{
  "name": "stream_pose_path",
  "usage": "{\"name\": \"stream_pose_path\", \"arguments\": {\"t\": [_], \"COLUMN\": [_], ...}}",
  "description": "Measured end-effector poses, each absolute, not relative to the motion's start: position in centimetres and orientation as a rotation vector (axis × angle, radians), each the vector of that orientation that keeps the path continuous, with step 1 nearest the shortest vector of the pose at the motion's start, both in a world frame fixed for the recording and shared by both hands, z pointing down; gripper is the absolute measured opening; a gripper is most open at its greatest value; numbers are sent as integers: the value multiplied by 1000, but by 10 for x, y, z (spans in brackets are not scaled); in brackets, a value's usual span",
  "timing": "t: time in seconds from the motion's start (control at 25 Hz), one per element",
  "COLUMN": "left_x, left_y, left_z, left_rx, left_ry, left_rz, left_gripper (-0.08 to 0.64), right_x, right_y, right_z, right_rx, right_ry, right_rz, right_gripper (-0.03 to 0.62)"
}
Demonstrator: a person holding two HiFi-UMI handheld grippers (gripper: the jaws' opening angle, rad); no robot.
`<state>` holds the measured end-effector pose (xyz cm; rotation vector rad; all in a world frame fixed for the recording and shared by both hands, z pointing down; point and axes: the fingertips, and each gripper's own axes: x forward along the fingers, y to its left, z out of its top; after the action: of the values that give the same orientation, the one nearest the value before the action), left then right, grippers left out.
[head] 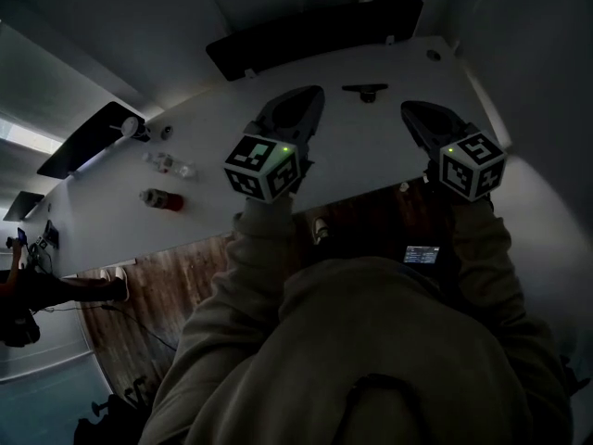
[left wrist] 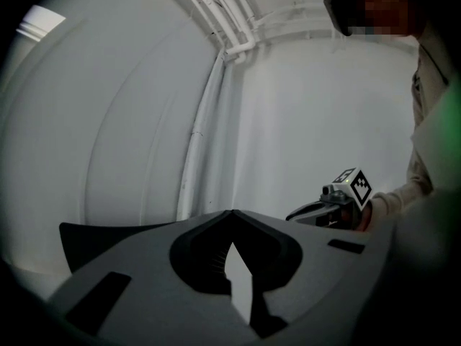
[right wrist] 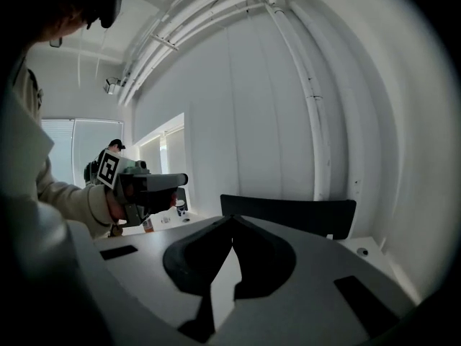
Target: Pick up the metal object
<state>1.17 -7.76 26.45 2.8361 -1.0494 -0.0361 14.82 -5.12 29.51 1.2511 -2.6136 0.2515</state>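
The left tool (head: 301, 106) and the right tool (head: 422, 119), both with jaws pressed together and empty, are over the white counter (head: 357, 160), where the dark metal object (head: 366, 90) lies just beyond, between them.

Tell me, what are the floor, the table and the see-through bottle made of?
The floor looks like wood planks: it is brown, with grain lines and board seams. The table seems to be smooth, matte white laminate or painted board; I can't tell which. The see-through bottle is probably clear plastic, since the tabletop shows through it, though it could be glass in this dim light.
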Motion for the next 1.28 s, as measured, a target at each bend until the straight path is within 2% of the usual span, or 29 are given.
{"name": "stream_pose_path", "arguments": {"t": [0.56,0.96,1.28], "left_x": [-16,-45,-29], "left_y": [-226,-261,-279], "left_z": [273,263,261], "left_rx": [2910,2760,2797], "left_ry": [-961,-1150,-1163], "left_rz": [109,-13,13], "left_gripper": [2,2,2], "right_x": [147,151,167], "right_y": [-191,-242,-261], "right_z": [279,254,264], "right_rx": [1451,1430,1400], "right_ry": [-2499,-2598,-2610], "right_rz": [221,179,178], "right_gripper": [20,20,20]}}
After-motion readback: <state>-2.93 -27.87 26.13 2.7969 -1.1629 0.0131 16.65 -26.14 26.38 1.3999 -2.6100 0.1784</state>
